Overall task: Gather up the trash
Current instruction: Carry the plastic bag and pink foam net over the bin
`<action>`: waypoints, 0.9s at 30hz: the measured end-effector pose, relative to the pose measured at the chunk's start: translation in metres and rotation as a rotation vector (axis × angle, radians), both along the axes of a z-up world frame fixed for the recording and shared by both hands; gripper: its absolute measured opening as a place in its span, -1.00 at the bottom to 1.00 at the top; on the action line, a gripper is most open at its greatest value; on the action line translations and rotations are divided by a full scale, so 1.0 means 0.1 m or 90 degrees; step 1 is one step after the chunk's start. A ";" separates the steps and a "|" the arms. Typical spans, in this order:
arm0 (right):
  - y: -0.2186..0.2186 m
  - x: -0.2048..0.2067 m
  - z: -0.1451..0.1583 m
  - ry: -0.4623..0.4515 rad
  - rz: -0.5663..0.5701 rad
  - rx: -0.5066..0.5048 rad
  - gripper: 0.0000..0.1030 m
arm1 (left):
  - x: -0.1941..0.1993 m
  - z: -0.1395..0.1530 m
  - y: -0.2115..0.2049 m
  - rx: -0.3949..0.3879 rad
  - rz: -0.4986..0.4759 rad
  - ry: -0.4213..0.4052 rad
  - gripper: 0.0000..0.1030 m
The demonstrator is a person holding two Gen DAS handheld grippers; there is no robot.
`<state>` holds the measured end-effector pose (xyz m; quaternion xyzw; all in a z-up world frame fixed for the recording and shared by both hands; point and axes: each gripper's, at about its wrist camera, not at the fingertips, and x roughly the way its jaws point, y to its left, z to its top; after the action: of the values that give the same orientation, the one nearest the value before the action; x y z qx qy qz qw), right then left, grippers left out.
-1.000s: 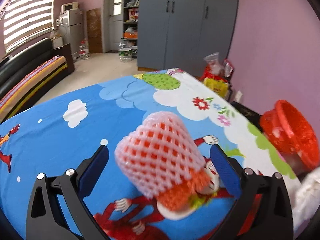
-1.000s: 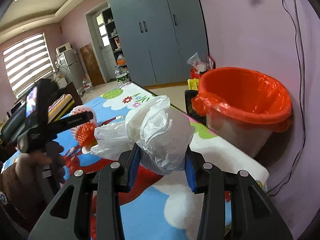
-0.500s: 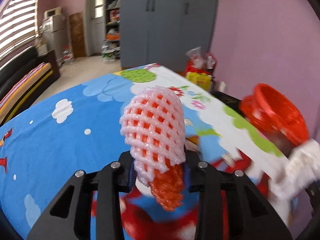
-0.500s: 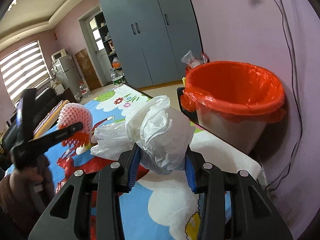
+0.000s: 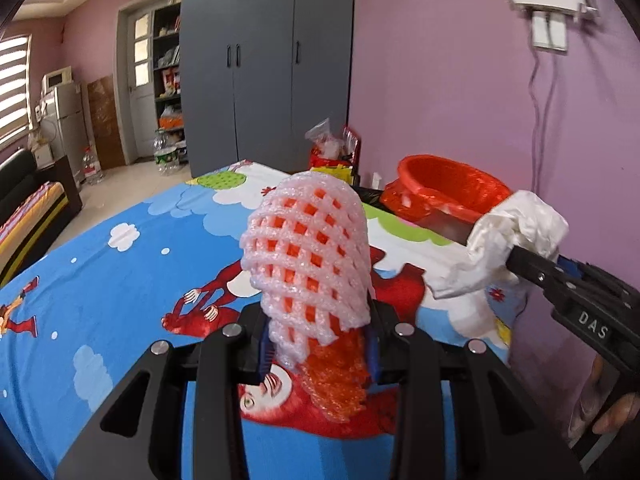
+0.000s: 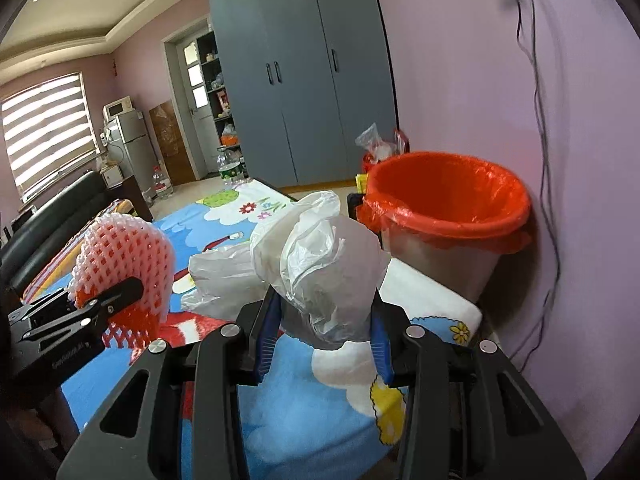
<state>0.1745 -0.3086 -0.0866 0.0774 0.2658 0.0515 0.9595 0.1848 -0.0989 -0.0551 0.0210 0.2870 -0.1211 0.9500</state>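
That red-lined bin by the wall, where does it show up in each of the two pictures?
Left wrist view: bin at right of centre, beyond the foam net, partly hidden by the white bag.
Right wrist view: bin at right of centre, past the white bag.
Shared landmark: grey wardrobe.

Both grippers: left gripper (image 5: 318, 346) & right gripper (image 6: 324, 338) black angular frames w/ silver screws, blue pads; right's side reads "DAS" in white.

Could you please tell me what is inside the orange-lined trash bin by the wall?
Only the orange liner shows inside the trash bin; no trash is visible on the walls in view. Its bottom is hidden behind the near rim, so it cannot be checked.
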 end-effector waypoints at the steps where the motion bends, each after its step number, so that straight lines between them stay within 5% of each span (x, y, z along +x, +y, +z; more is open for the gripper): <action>1: 0.00 -0.04 0.03 -0.004 0.000 -0.003 -0.24 | -0.05 0.02 -0.01 -0.002 -0.003 -0.003 -0.34; 14: -0.11 -0.56 0.35 -0.070 -0.022 -0.034 -0.24 | -0.56 0.42 -0.29 0.008 -0.057 -0.069 -0.29; 27: -0.55 -0.58 0.40 -0.092 -0.065 -0.040 -0.24 | -0.52 0.57 -0.84 0.031 -0.145 -0.090 -0.25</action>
<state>0.1163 -0.3633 -0.0465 0.0568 0.1933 -0.0002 0.9795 0.1331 -0.1834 0.0017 0.0853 0.2177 -0.2191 0.9473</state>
